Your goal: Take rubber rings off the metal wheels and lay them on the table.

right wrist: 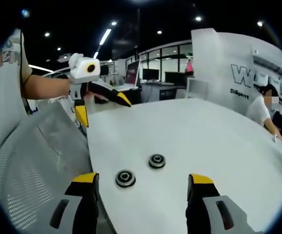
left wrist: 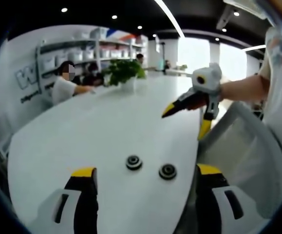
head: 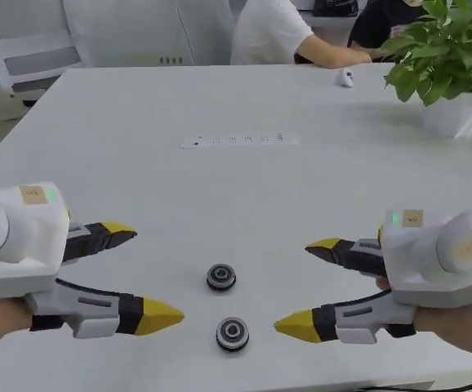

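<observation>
Two small metal wheels with black rubber rings lie flat on the white table (head: 138, 163). The far wheel (head: 220, 277) (left wrist: 133, 162) (right wrist: 156, 161) and the near wheel (head: 233, 333) (left wrist: 167, 171) (right wrist: 125, 178) sit a short gap apart, close to the front edge. My left gripper (head: 153, 274) (left wrist: 146, 170) (right wrist: 105, 113) hovers open to their left. Facing it from the right, my right gripper (head: 297, 285) (right wrist: 142, 178) (left wrist: 183, 126) is open too. Neither touches a wheel, and nothing is between either pair of jaws.
A potted green plant (head: 444, 49) stands at the back right, with a white mouse (head: 346, 78) beside it. A socket strip (head: 236, 140) is set into the table's middle. People sit at the far edge (head: 269, 33). A grey mesh chair (right wrist: 38, 161) is close to the front edge.
</observation>
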### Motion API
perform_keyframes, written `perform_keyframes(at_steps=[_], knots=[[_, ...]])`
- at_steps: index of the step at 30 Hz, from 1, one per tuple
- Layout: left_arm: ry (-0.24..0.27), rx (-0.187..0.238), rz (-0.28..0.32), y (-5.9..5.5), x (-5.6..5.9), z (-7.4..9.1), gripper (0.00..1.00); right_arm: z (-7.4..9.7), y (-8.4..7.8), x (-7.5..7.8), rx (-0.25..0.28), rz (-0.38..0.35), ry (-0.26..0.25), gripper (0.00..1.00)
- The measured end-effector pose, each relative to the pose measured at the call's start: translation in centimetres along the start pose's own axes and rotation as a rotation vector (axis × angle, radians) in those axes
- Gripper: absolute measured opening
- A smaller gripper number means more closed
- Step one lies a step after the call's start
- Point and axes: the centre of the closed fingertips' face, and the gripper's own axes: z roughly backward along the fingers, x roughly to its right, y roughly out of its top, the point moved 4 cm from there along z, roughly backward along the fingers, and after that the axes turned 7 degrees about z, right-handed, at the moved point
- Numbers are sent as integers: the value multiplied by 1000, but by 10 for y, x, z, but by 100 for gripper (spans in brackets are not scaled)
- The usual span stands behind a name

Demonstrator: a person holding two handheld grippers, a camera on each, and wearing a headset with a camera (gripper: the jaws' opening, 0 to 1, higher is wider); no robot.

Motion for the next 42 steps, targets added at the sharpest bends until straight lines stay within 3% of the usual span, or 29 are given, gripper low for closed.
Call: perform_keyframes(at_steps=[14, 20, 42], knots=[[-60, -72, -9, -16, 7, -23, 78, -17, -19, -1, -25, -19, 21, 66], [-86, -109, -24, -24, 11, -34, 74, -23, -29, -4, -61, -17, 51, 62], [-168, -197, -37, -43, 19, -63, 57, -46, -44, -12, -97, 4, 135, 50]])
